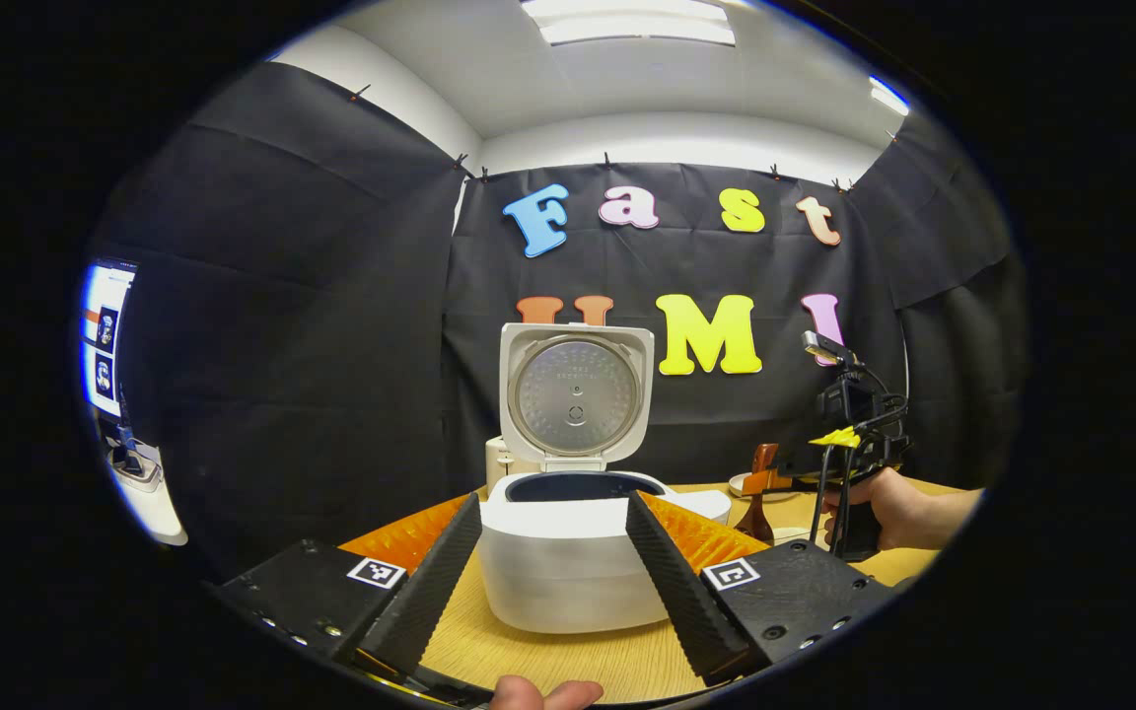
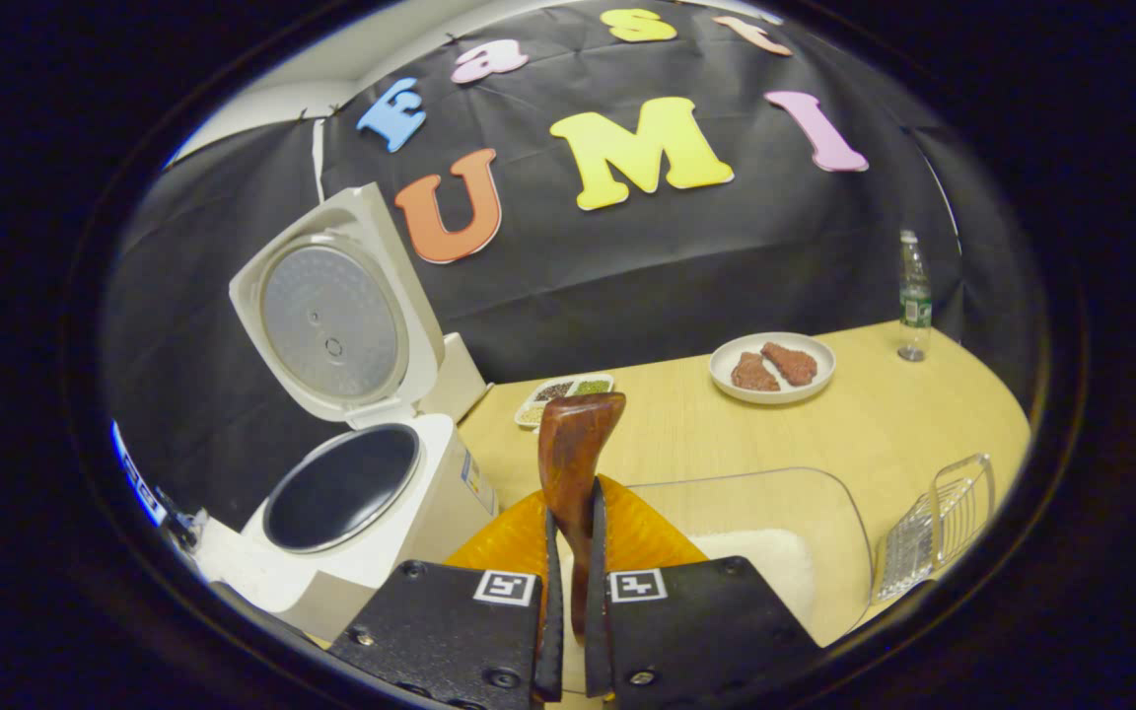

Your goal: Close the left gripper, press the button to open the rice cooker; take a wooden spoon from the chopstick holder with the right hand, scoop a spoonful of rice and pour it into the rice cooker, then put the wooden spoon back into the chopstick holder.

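The white rice cooker [image 1: 568, 577] stands open on the wooden table, lid [image 1: 576, 394] upright and the dark inner pot [image 1: 578, 485] showing. My left gripper [image 1: 553, 505] is open, its fingers spread to either side of the cooker's front, a little short of it. To the right, a hand holds my right gripper [image 1: 849, 439] with the wooden spoon [image 1: 760, 478] in it. In the right gripper view, my right gripper [image 2: 573, 518] is shut on the wooden spoon [image 2: 576, 449], which stands upright over a clear container of rice [image 2: 775, 557]. The open cooker [image 2: 351, 493] lies to its left.
A plate with meat pieces [image 2: 772, 367] and a small tray of grains [image 2: 563, 392] sit farther back on the table [image 2: 874, 424]. A plastic bottle [image 2: 914, 296] stands at the far right. A wire holder [image 2: 935, 528] sits beside the rice container. A thumb [image 1: 543, 693] shows at the bottom edge.
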Tool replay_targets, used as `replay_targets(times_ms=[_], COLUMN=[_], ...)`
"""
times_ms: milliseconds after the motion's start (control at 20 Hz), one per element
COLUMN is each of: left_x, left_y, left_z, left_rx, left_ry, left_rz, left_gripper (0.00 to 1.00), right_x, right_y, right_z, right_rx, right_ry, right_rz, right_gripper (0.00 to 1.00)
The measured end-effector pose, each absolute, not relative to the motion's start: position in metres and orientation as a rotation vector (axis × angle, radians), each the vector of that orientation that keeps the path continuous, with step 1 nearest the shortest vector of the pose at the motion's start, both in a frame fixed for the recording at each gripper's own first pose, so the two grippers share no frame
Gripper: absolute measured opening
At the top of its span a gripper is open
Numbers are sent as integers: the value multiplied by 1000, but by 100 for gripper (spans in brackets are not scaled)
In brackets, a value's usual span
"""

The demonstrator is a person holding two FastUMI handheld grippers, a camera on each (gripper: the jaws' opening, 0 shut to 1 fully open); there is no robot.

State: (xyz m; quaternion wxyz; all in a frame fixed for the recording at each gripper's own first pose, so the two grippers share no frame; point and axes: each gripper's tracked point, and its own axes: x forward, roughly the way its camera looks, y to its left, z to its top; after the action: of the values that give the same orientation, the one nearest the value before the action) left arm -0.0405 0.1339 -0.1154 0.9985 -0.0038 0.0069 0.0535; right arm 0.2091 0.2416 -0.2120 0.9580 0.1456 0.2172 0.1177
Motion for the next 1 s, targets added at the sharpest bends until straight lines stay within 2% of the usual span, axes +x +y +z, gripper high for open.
replay_targets(times_ms=[450, 1000], left_x=[-45, -51], left_y=[142, 157], left_z=[-110, -105], left_rx=[-34, -63], left_ry=[23, 35], left_rz=[115, 142], left_gripper=[94, 94], right_x=[218, 208], right_y=[194, 114], right_z=[-205, -150], right_rx=[761, 968], right_ry=[464, 297], right_rz=[226, 192], right_gripper=[14, 14])
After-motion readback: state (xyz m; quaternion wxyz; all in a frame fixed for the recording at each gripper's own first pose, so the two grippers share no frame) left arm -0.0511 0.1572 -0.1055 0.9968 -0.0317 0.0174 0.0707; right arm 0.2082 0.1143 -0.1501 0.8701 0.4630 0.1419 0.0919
